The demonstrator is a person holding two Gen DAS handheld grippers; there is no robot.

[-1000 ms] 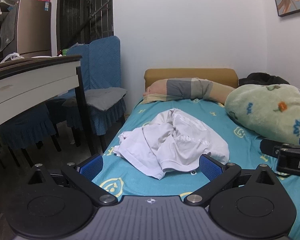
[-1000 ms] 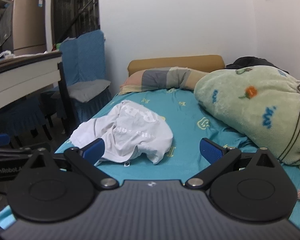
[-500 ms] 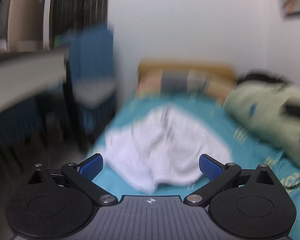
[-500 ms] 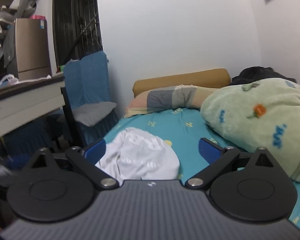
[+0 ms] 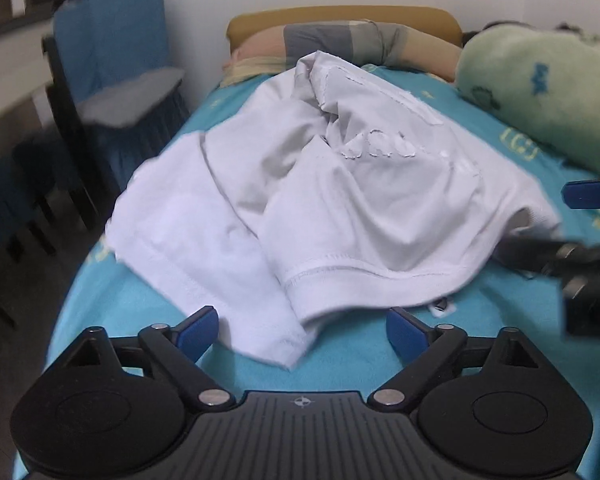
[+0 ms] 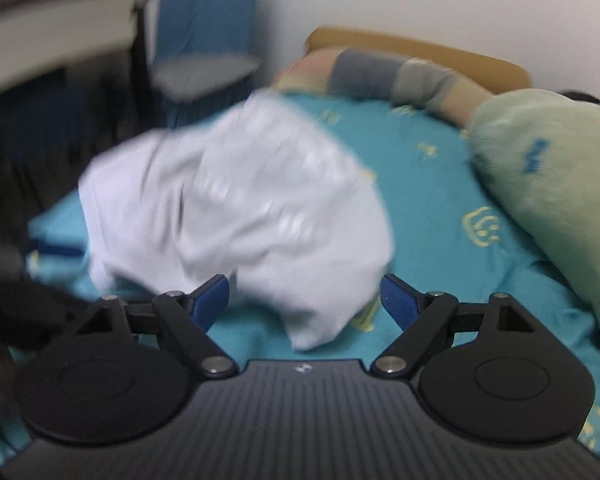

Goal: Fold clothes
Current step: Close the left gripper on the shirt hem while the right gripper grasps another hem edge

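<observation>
Two grippers have closed in fast on the white shirt (image 5: 320,200), which now fills both views where a second ago it lay well off. It sits crumpled on the teal bed (image 5: 360,356), unfolded. Left gripper (image 5: 302,330) and right gripper (image 6: 304,296) are both spread wide, holding nothing. No containers here to report.

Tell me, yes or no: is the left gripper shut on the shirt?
No. The left gripper is open, its blue pads apart, with the white shirt lying loose between them.
</observation>
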